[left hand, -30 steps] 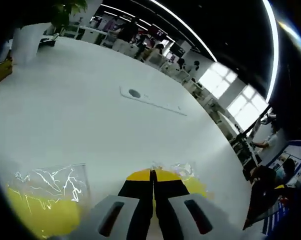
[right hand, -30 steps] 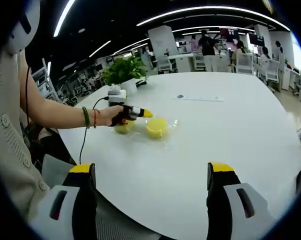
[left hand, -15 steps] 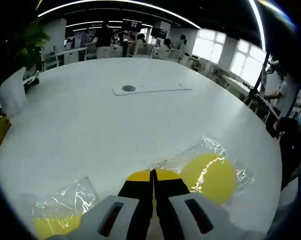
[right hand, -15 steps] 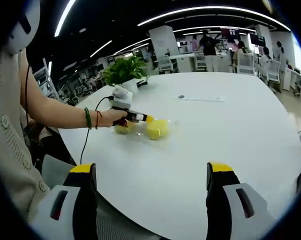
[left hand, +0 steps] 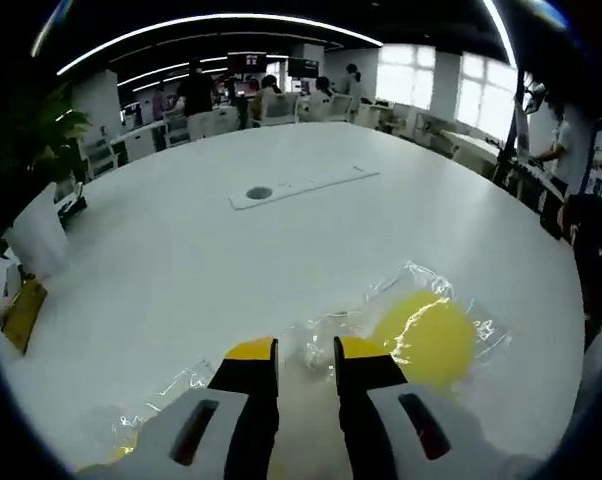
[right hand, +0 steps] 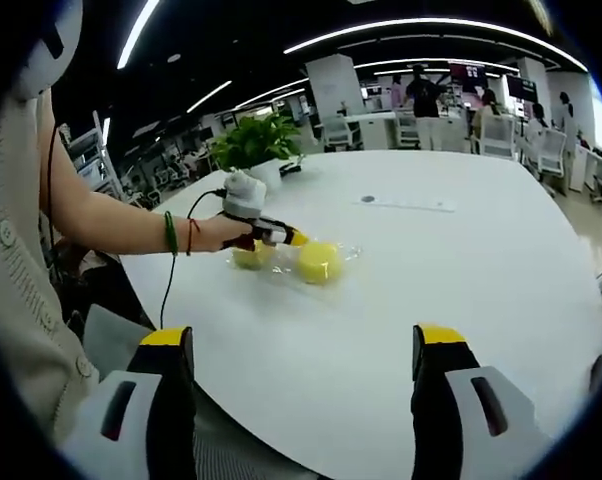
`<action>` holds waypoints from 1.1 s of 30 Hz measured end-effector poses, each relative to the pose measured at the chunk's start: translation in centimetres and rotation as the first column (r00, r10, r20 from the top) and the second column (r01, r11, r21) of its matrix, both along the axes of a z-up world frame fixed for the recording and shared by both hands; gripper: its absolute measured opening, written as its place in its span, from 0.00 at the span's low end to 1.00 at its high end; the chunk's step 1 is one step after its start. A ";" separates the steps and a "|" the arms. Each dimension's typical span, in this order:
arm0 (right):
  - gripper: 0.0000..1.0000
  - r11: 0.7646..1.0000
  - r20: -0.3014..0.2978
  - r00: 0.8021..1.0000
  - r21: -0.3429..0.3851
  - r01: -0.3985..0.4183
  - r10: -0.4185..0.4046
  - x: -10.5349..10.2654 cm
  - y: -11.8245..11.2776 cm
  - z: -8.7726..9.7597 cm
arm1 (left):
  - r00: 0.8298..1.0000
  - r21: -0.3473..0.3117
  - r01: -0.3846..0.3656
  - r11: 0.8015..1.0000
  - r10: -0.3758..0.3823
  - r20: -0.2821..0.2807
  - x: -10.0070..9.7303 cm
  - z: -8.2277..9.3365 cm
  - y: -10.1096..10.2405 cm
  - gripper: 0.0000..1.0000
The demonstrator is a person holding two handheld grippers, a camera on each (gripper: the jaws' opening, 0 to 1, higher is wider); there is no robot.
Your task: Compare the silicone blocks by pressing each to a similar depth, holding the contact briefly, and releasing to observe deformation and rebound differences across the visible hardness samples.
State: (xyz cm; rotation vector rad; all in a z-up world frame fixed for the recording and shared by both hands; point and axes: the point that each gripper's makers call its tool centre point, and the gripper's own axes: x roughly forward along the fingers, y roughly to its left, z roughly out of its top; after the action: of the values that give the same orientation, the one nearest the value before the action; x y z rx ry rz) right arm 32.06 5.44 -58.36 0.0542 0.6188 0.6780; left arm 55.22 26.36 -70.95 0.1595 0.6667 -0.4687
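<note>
Two yellow silicone blocks lie on the white table (right hand: 461, 290), each in clear crinkled wrap. In the right gripper view they sit side by side near the table's left part: one block (right hand: 319, 262) rounder and brighter, the other block (right hand: 246, 257) duller and partly behind the left tongs (right hand: 281, 236).

Left tongs: held in a person's hand (right hand: 221, 232), bracelets on the wrist, a cable trailing off the table edge. In the left gripper view the left tongs (left hand: 305, 350) show yellow tips slightly apart, a narrow gap between them, nothing pinched. Tips hover low over the wrap between the two blocks; whether they touch the plastic I cannot tell. The brighter block (left hand: 426, 335) lies just right of the tips, glare streaks on its wrap. A sliver of the second block's wrap (left hand: 151, 415) shows at lower left of the tips, beside the tong body.

Right tongs (right hand: 301, 345): spread wide, yellow-capped tips far apart, holding nothing, well back from the blocks near the table's near edge.

Elsewhere on the table: a long flat white strip with a round grey disc (left hand: 299, 186) toward the middle, well apart from the blocks; a potted green plant (right hand: 251, 140) at the far left edge. Open office behind, desks, chairs, people standing, ceiling light strips.
</note>
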 end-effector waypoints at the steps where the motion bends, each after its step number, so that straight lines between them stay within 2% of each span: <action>1: 0.84 1.000 0.000 1.000 -0.002 -0.001 0.001 -0.1 0.0 0.0 | 1.000 -0.004 -0.001 1.000 0.001 0.001 -0.3 0.3 0.0 0.26; 7: 0.82 1.000 0.026 1.000 0.003 -0.006 0.005 -0.5 0.8 0.8 | 0.999 0.010 0.013 1.000 -0.014 0.037 -2.6 2.6 0.5 0.31; 14: 0.80 1.000 0.049 0.999 0.002 0.009 -0.009 -0.6 1.6 1.5 | 0.994 0.019 0.046 0.999 -0.048 0.093 -6.5 6.1 1.4 0.38; 17: 0.81 1.000 0.064 0.998 0.024 0.016 -0.018 -1.0 1.9 2.1 | 0.990 0.026 0.064 0.998 -0.066 0.122 -8.1 7.5 2.0 0.41; 20: 0.80 0.997 0.126 0.992 0.071 0.008 -0.017 -1.1 2.4 3.3 | 0.984 0.053 0.076 0.996 -0.084 0.158 -9.8 9.0 2.6 0.44; 22: 0.79 0.992 0.177 0.984 0.126 -0.007 -0.015 -1.3 3.0 4.4 | 0.979 0.061 0.081 0.995 -0.091 0.182 -11.5 10.2 3.0 0.45; 24: 0.79 0.987 0.195 0.980 0.158 -0.004 -0.028 -1.4 3.1 4.9 | 0.977 0.055 0.081 0.995 -0.091 0.194 -12.9 11.2 3.4 0.48; 28: 0.80 0.986 0.191 0.981 0.167 -0.004 -0.028 -1.8 3.3 5.1 | 0.970 0.048 0.085 0.995 -0.094 0.222 -15.0 12.7 3.9 0.53; 30: 0.80 0.986 0.201 0.979 0.168 -0.013 -0.022 -2.0 3.4 5.2 | 0.966 0.020 0.084 0.996 -0.087 0.242 -16.2 13.8 4.1 0.57; 33: 0.83 0.983 0.212 0.977 0.185 -0.014 -0.026 -2.0 3.4 5.4 | 0.966 -0.019 0.071 0.997 -0.064 0.252 -18.3 15.1 4.5 0.57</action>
State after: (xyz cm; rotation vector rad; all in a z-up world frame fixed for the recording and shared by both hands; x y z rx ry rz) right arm 30.03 8.81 -52.91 0.1547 0.3468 0.7235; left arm 36.93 30.86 -55.81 0.2121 0.4064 -0.5128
